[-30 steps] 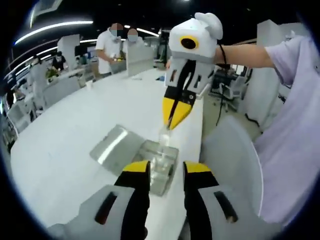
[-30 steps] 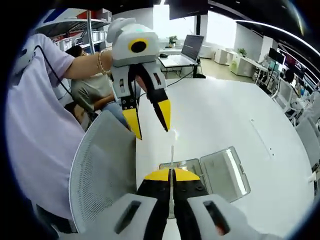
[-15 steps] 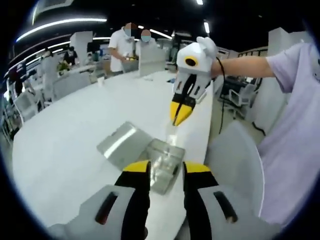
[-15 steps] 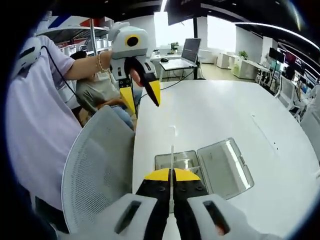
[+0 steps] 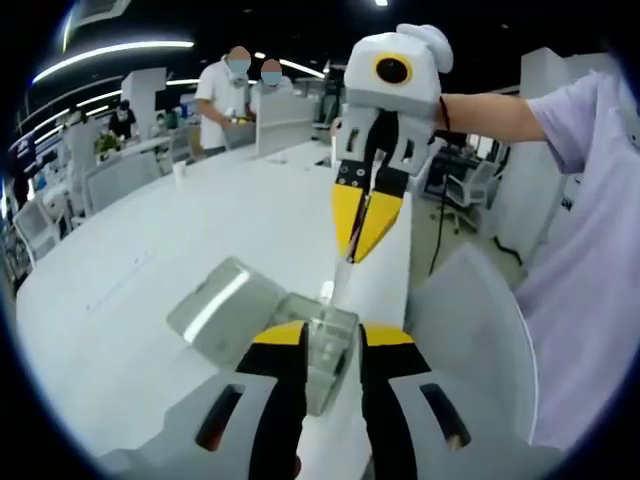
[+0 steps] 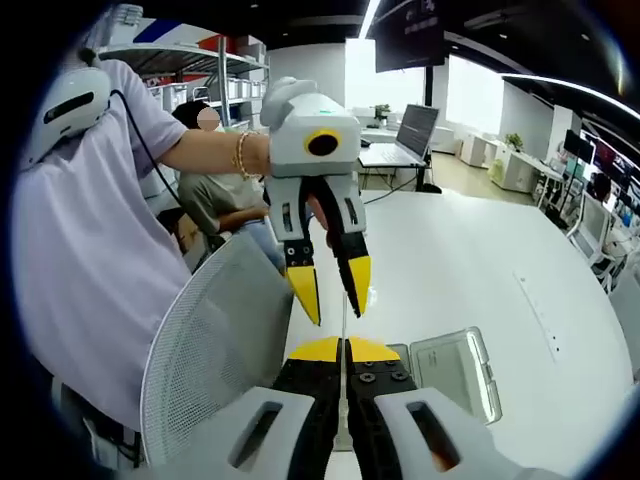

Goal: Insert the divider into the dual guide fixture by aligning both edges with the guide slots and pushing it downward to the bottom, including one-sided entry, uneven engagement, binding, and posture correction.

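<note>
The divider is a thin clear sheet seen edge-on, and my right gripper is shut on its lower part. The left gripper hangs open just above, its yellow fingertips either side of the sheet's top edge. In the left gripper view, the right gripper comes down from above with the divider in its closed tips. Beneath it sits the clear guide fixture, its lid lying open to the left. My left gripper stands open around the fixture. The fixture's lid lies on the table beyond my right jaws.
A long white table carries the fixture near its edge. A grey mesh chair back stands close beside that edge. Two people stand at the table's far end, and another sits behind the chair. A laptop rests further off.
The two grippers have come closer together: the left gripper's open tips now flank the top of the divider. The right gripper stays shut on the divider and hangs nearer over the fixture.
</note>
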